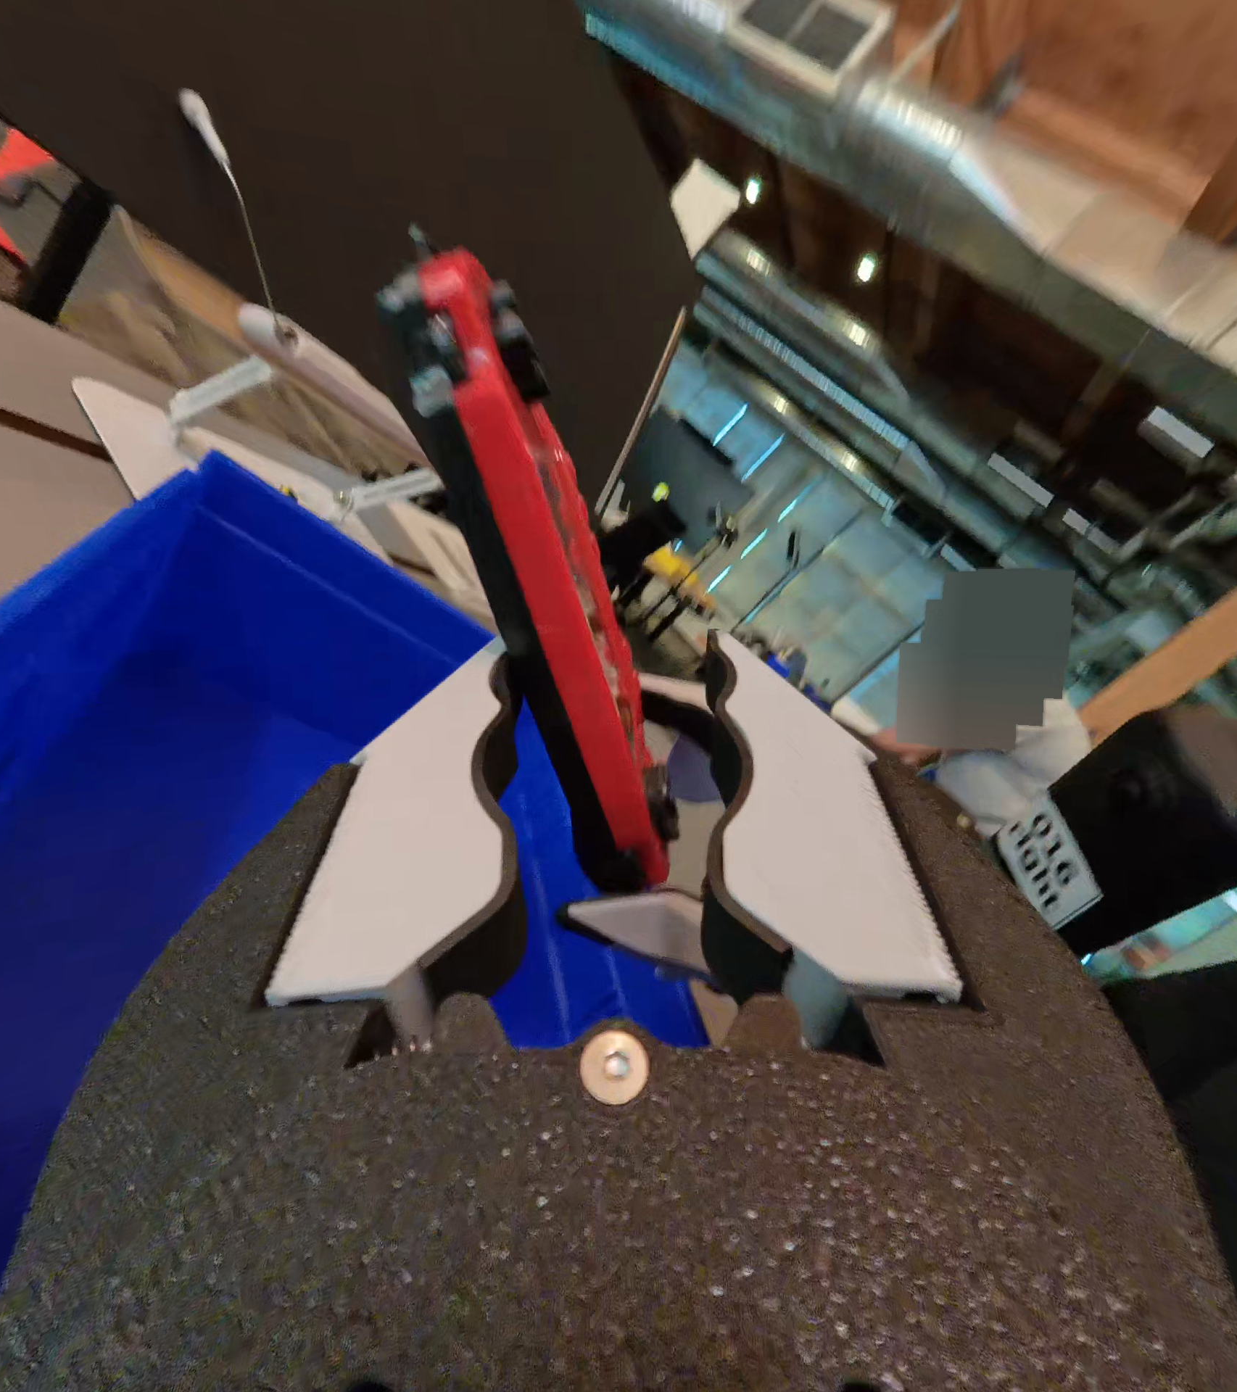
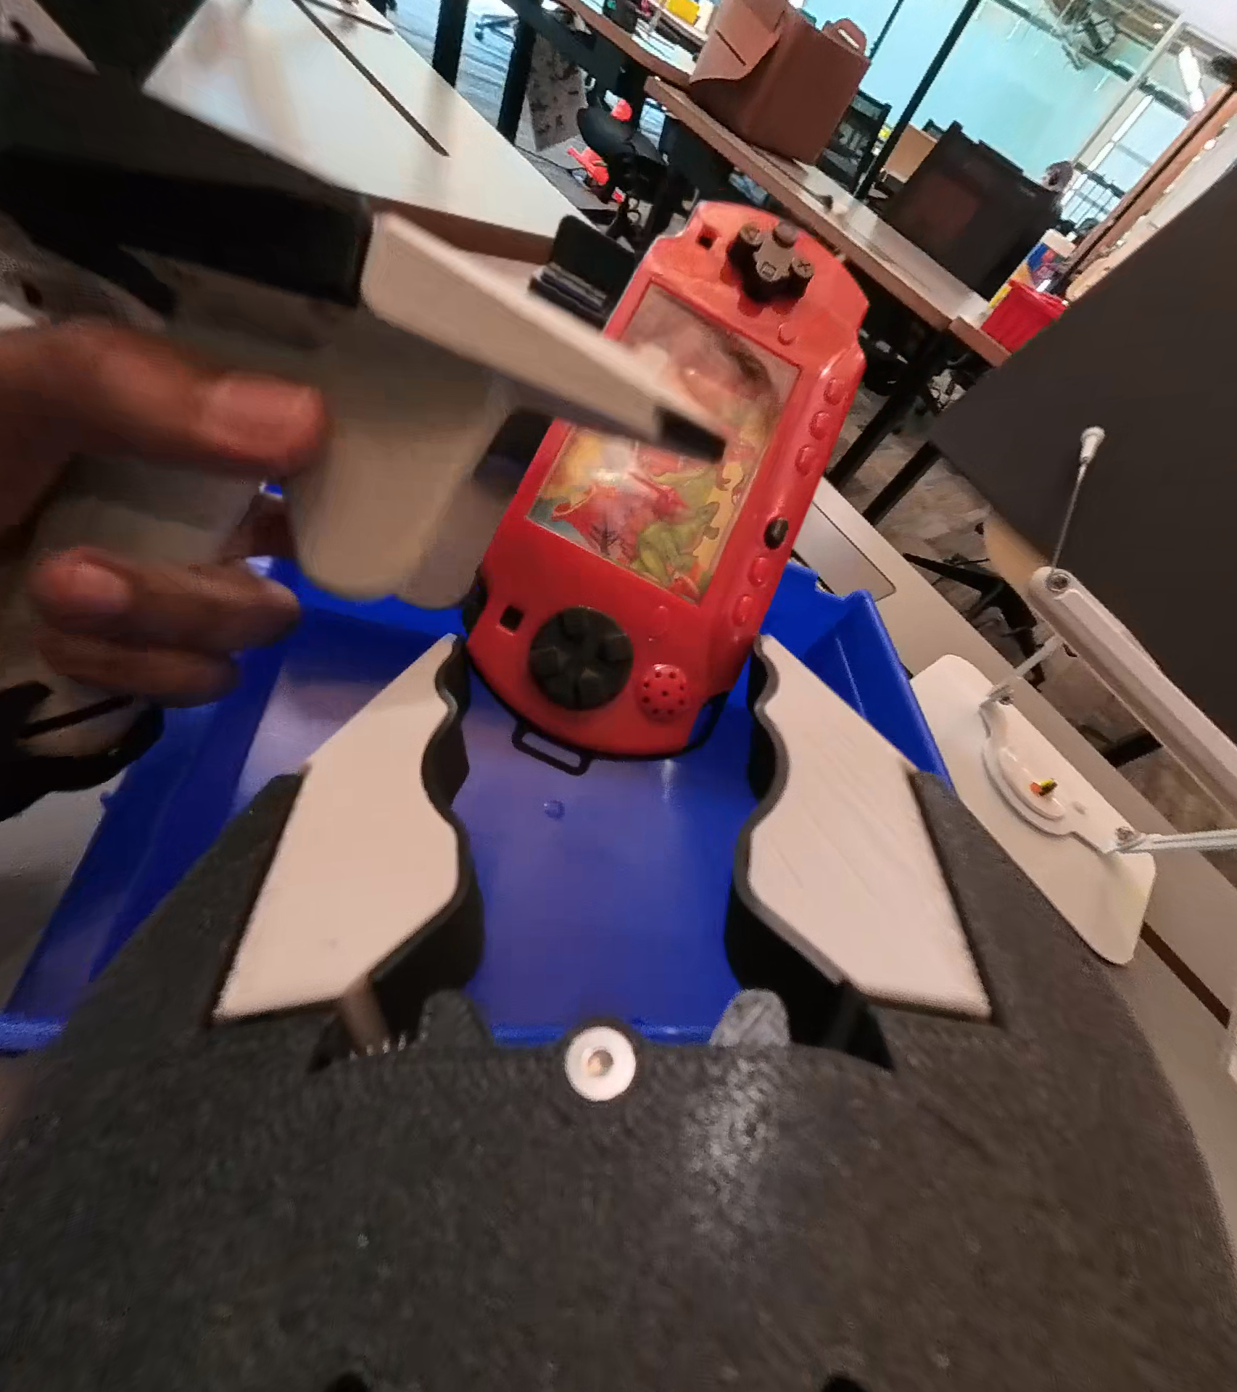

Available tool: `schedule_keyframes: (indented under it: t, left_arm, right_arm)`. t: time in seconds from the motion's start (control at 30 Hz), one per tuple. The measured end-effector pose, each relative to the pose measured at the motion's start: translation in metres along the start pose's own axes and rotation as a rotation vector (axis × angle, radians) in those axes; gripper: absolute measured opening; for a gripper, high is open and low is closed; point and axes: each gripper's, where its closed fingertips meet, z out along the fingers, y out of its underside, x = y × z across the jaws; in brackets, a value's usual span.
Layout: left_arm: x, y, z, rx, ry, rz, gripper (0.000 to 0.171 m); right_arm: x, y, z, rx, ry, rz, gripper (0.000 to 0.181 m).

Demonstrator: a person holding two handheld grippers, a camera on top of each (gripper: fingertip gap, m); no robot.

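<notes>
A red handheld game toy [image 2: 676, 452] with black buttons stands upright over a blue bin [image 2: 871, 640]. My right gripper [image 2: 608, 663] holds the toy's lower end, one fingertip against each side edge. My left gripper [image 1: 608, 663] is open. The toy [image 1: 525, 482] is edge-on between its jaws, close to the left jaw with a gap on the right. In the right wrist view, one left gripper finger [image 2: 525, 354] lies across the toy's screen, and a hand [image 2: 111, 452] holds that gripper. The blue bin [image 1: 148, 678] is below and to the left.
A white bracket base with a thin rod [image 2: 1037, 798] sits right of the bin and also shows in the left wrist view [image 1: 141, 437]. A dark partition [image 2: 1165, 452] stands at the right. Tables and a cardboard box [image 2: 774, 68] lie behind. A person [image 1: 992, 768] sits far off. Less than 4 cm separates the two grippers' tips. Both grippers' tips are roughly 35 cm from the dark partition [image 2: 1165, 452].
</notes>
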Motion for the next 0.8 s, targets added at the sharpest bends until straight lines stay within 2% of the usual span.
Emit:
schedule_keyframes:
  t: [0.1, 0.17, 0.23, 0.3, 0.4, 0.5, 0.7, 0.8]
  left_arm:
    - [-0.003, 0.019, 0.004, -0.102, -0.031, 0.053, 0.048]
    - [-0.005, 0.018, 0.004, -0.092, -0.029, 0.027, 0.039]
    - [-0.001, 0.011, 0.002, -0.057, 0.015, -0.044, 0.031]
    - [-0.001, 0.010, 0.002, -0.052, 0.029, -0.065, 0.025]
    - [0.000, 0.006, 0.002, -0.027, 0.064, -0.139, 0.023]
    - [-0.001, 0.005, 0.002, -0.015, 0.102, -0.236, 0.022]
    - [-0.012, 0.007, 0.002, -0.008, 0.077, -0.311, 0.023]
    - [-0.017, 0.004, 0.001, 0.002, 0.059, -0.319, 0.023]
  right_arm:
    - [0.007, -0.005, -0.004, 0.038, 0.015, 0.026, 0.074]
    - [0.009, -0.014, -0.009, 0.099, 0.018, 0.029, 0.071]
    - [0.012, -0.019, -0.012, 0.148, 0.064, -0.064, 0.068]
    - [0.012, -0.018, -0.013, 0.153, 0.130, -0.232, 0.062]
    - [0.007, -0.024, -0.017, 0.196, 0.236, -0.446, 0.049]
    - [0.001, -0.026, -0.019, 0.220, 0.287, -0.585, 0.038]
    - [0.002, -0.015, -0.022, 0.193, 0.311, -0.733, 0.034]
    - [0.008, -0.011, -0.027, 0.183, 0.341, -0.781, 0.015]
